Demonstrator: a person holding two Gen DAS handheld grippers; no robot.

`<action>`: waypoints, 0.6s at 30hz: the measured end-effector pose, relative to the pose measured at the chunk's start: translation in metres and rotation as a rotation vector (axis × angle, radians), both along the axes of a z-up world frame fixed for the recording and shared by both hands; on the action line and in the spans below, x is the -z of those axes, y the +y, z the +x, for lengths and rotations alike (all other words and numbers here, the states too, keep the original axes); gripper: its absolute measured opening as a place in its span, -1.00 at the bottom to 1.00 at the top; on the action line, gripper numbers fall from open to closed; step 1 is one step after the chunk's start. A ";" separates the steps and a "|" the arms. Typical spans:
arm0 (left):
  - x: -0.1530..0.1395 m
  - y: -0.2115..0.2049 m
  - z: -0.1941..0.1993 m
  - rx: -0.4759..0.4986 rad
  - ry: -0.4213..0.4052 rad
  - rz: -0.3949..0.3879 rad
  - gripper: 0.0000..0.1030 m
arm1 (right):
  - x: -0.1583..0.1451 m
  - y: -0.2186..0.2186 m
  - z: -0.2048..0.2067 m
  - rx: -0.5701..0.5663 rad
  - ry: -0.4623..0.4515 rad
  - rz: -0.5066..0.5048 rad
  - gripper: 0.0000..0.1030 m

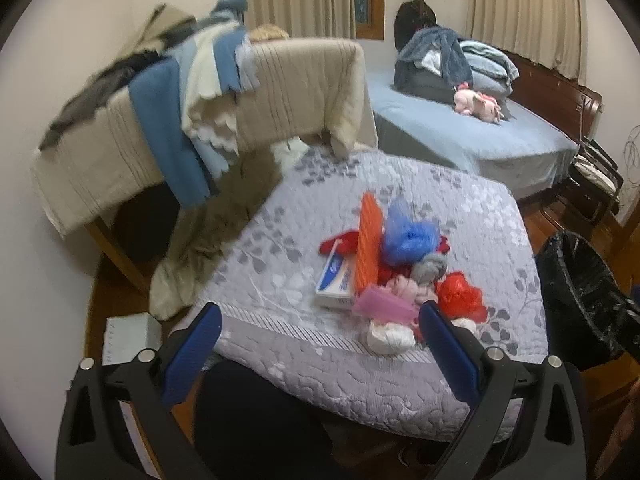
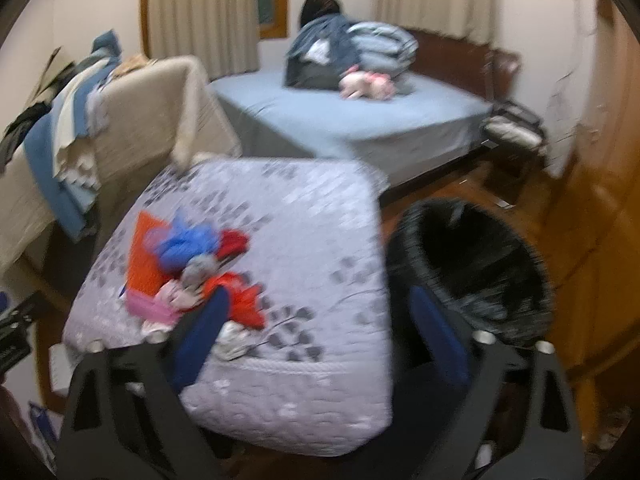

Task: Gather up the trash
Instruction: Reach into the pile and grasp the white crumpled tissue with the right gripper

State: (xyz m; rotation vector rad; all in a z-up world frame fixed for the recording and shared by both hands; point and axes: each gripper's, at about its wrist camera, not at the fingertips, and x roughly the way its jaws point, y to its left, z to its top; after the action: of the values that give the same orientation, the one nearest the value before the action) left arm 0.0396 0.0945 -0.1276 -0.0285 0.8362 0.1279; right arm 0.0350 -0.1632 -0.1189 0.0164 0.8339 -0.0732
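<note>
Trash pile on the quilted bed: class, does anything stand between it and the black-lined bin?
Nothing visible does. The trash pile lies on the quilted bed, and the bin stands open beside the bed's edge, with only bare quilt between.

Blurred view. Right hand-held gripper (image 2: 320, 334) spread wide, empty, over table (image 2: 320, 240) near edge. Trash pile (image 2: 192, 276) toward table's left side. Black-lined bin (image 2: 472, 268) just beside right edge.
</note>
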 end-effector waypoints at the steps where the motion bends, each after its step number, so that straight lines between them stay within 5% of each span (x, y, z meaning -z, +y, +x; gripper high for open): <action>1: 0.006 0.000 0.003 0.004 0.010 -0.007 0.88 | 0.008 0.003 0.004 -0.017 0.022 0.009 0.42; 9: 0.048 -0.007 0.022 0.047 0.067 -0.014 0.88 | 0.083 0.042 0.028 -0.155 0.175 0.092 -0.02; 18: 0.070 -0.005 0.041 0.046 0.092 -0.023 0.88 | 0.117 0.056 0.043 -0.200 0.213 0.104 -0.01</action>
State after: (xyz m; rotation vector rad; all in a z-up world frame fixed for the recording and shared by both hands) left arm 0.0809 0.0899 -0.1977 -0.0248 0.9292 0.0764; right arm 0.0778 -0.1070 -0.2357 0.0229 1.0473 0.1597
